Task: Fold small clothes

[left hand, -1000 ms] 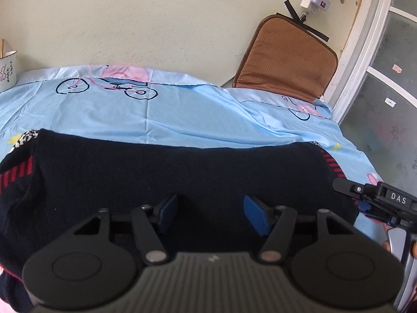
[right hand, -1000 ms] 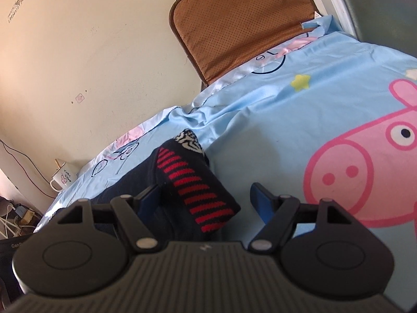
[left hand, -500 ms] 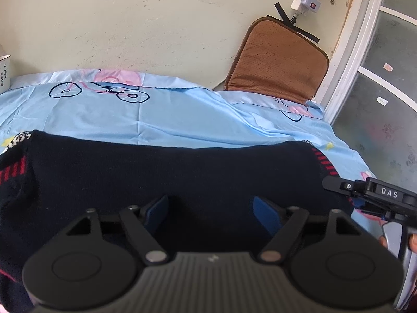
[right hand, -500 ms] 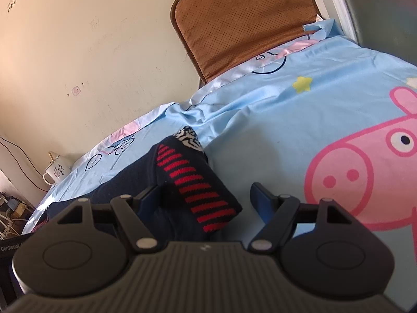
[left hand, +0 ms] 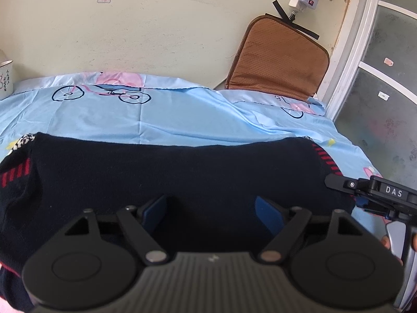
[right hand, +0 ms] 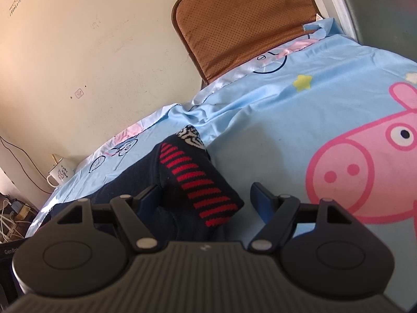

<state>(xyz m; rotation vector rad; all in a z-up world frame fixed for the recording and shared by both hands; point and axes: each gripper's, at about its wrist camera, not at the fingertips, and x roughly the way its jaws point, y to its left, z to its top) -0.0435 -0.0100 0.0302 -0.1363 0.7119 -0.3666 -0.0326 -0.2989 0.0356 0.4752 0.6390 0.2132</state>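
Dark navy knit: one small sweater (left hand: 182,172) lies spread flat across the blue cartoon sheet (left hand: 156,114), its long edge straight, red-striped bands at both ends.

Left gripper (left hand: 212,212) sits over the near middle of the sweater. Its jaws have just been opening and now stand wide; the cloth lies under and between the blue pads (left hand: 155,208), not pinched. Right gripper (right hand: 204,195) is at the right-hand end, jaws wide too, straddling the striped sleeve (right hand: 200,182), which is turned in over the body. No pinch there either.

Step in hand, as I read it: a fold has just been laid and let go. Both tools are free, the garment is at rest.

Next move likely calls for a fresh grip. Each tool would need to take a sweater edge or corner, pads closing on both layers of knit, then lift and carry together so the fold lands square. The knit is thick and may drag on the slick sheet.

Count:
- sweater: one
- grippers: two
- brown cushion (left hand: 281,62) against the wall: one
- mug (right hand: 61,174) at the far end of the bed: one
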